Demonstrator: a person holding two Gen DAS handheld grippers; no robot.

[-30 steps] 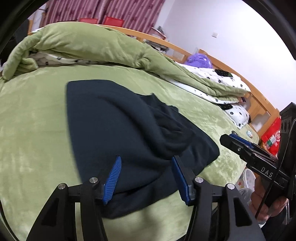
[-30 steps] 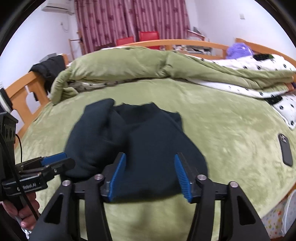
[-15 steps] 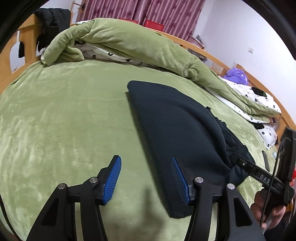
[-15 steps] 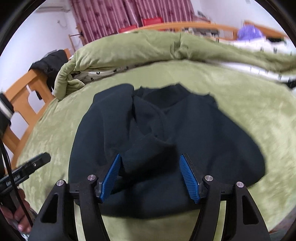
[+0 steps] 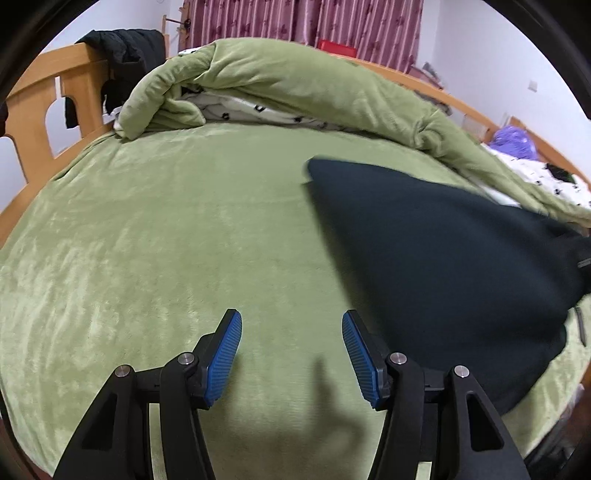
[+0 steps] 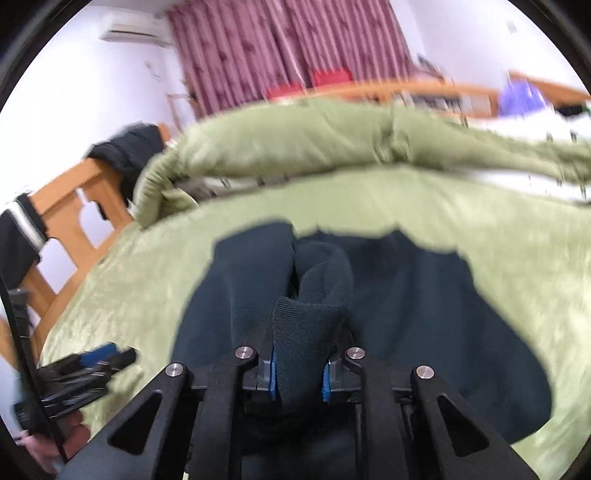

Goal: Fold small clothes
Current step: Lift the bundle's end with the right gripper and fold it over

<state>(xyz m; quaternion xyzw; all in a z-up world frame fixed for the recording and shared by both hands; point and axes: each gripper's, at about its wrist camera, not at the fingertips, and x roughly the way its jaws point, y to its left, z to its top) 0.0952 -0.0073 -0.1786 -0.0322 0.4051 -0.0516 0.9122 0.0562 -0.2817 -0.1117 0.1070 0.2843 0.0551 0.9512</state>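
Dark garment is lain toward bed's right edge; left side bare. Right gripper fingers, apart 0.5 s ago, now clamped on sleeve cuff; left gripper fingers wide apart, nothing held.

I see a wooden bed covered by a green plush blanket. At 12 o'clock a rolled green duvet lies across it, and behind it hang dark red curtains. White walls carry an air conditioner at 11 o'clock. A black jacket hangs on the bed frame.

Even, bright indoor light; fisheye-bent edges; right wrist view motion-blurred.
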